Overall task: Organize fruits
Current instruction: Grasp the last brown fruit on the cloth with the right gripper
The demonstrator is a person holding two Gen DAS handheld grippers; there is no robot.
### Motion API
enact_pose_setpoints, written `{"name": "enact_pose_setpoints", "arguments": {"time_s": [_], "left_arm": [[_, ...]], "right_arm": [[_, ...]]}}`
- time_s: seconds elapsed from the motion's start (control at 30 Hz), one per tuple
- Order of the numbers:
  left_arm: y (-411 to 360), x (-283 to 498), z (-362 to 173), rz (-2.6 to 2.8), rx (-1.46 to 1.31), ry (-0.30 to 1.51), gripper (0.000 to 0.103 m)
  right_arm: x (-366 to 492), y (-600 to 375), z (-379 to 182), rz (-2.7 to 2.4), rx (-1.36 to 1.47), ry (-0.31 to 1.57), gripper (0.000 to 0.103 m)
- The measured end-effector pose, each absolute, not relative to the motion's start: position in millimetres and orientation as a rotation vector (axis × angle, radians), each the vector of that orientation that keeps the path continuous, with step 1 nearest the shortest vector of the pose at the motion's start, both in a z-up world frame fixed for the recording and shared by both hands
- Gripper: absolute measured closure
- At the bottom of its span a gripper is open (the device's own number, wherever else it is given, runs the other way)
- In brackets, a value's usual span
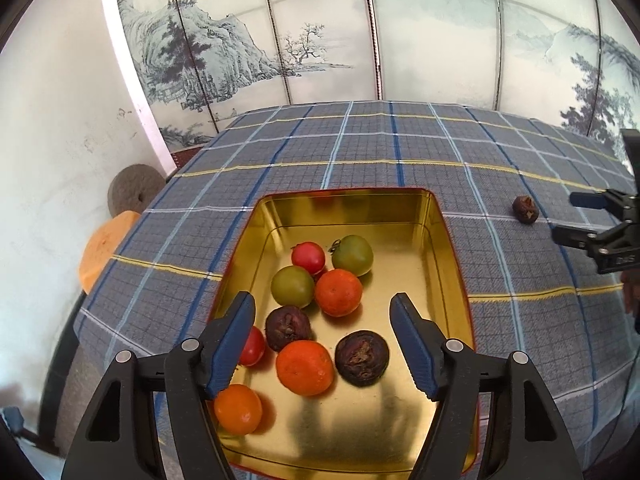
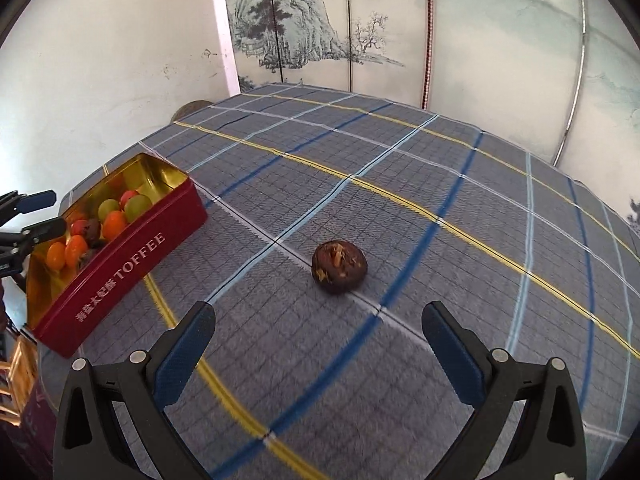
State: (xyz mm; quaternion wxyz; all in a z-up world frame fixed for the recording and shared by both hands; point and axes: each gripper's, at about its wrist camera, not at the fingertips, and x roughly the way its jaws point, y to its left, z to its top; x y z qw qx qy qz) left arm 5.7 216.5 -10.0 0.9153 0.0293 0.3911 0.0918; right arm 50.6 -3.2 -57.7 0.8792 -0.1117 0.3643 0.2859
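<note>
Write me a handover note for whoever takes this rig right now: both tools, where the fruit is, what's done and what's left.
Left tool: open, empty, above the gold-lined red toffee tin.
Right tool: open, empty, facing the lone dark brown wrinkled fruit on the blue-grey checked tablecloth, not touching it.
In the tin: three orange mandarins, two green tomatoes, two red tomatoes, two dark purple-brown fruits.
Done: nine fruits are in the tin.
Left: pick up the one fruit outside and put it in the tin. No other loose fruit shows in either view.
</note>
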Motion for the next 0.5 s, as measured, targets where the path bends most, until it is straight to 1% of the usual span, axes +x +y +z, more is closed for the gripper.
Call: {"name": "enact_pose_setpoints", "arguments": {"time_s": [0.17,0.23,0.27,0.3,0.37,0.43,0.47,0.5], "left_arm": [[214,11,-10,0.177,0.052,0.811,0.032],[211,13,-10,0.170,0.054,0.808,0.032],[210,14,-9,0.168,0.055,0.807,0.032],[209,15,-9,0.167,0.055,0.806,0.032],[208,17,-7,0.164,0.055,0.799,0.032],[208,18,-5,0.165,0.055,0.796,0.032],[208,19,-4,0.168,0.051,0.794,0.032],[209,19,-4,0.171,0.045,0.790,0.032]], "right_arm": [[70,-1,-60,0.598,-0.216,0.765,0.001],[80,3,-62,0.607,-0.224,0.775,0.010],[85,6,-63,0.620,-0.231,0.788,0.020],[88,10,-64,0.623,-0.241,0.794,0.024],[95,18,-70,0.623,-0.272,0.812,0.025],[102,23,-75,0.621,-0.288,0.836,0.033],[105,24,-79,0.614,-0.294,0.857,0.053],[107,24,-81,0.601,-0.297,0.856,0.066]]}}
